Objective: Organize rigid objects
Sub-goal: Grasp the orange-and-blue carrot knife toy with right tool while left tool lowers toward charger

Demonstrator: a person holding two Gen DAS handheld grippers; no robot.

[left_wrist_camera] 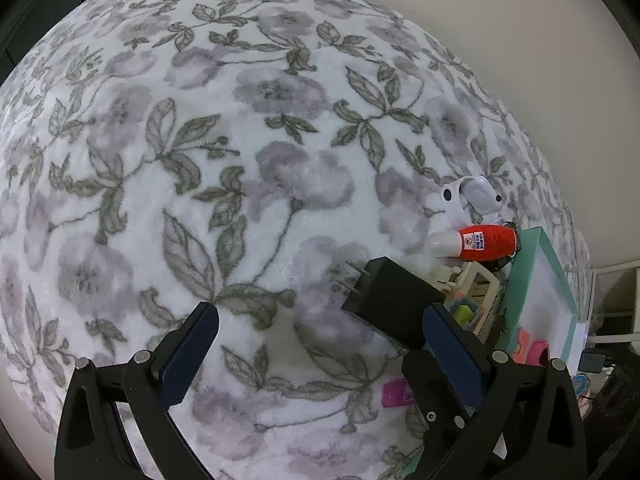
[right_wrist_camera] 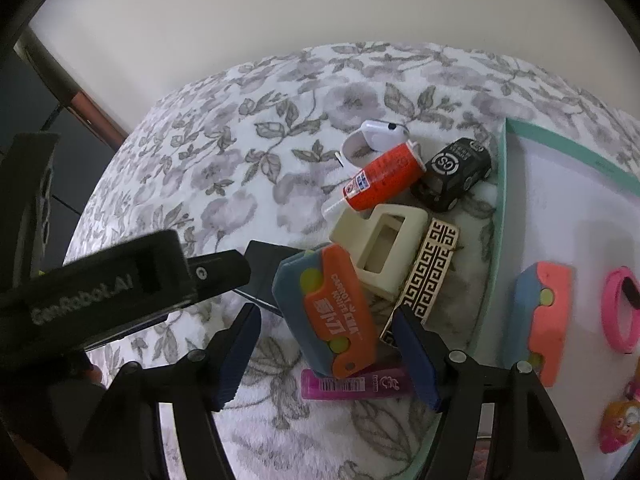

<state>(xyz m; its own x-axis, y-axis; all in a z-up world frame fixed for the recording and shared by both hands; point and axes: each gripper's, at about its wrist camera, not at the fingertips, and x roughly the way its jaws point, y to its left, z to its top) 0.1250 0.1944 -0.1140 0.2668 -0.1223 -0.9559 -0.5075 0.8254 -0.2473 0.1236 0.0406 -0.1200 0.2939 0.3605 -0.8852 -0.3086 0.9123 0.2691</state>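
Note:
A pile of small rigid objects lies on a floral blanket (left_wrist_camera: 248,168). My left gripper (left_wrist_camera: 320,328) is open; a black plug charger (left_wrist_camera: 390,300) lies just ahead, touching its right finger. My right gripper (right_wrist_camera: 328,348) is open around an orange-and-blue toy knife (right_wrist_camera: 332,312). Under it lies a magenta tube (right_wrist_camera: 356,385). Beyond are a cream clip (right_wrist_camera: 380,248), a gold-and-black patterned bar (right_wrist_camera: 430,268), a red bottle (right_wrist_camera: 384,176), a black toy car (right_wrist_camera: 454,172) and a white earbud case (right_wrist_camera: 372,136).
A teal-rimmed white tray (right_wrist_camera: 560,140) at the right holds a second orange-and-blue knife (right_wrist_camera: 540,312), a pink ring (right_wrist_camera: 620,312) and a small orange toy (right_wrist_camera: 618,420). The left gripper's body (right_wrist_camera: 100,292) crosses the right wrist view. A wall stands behind.

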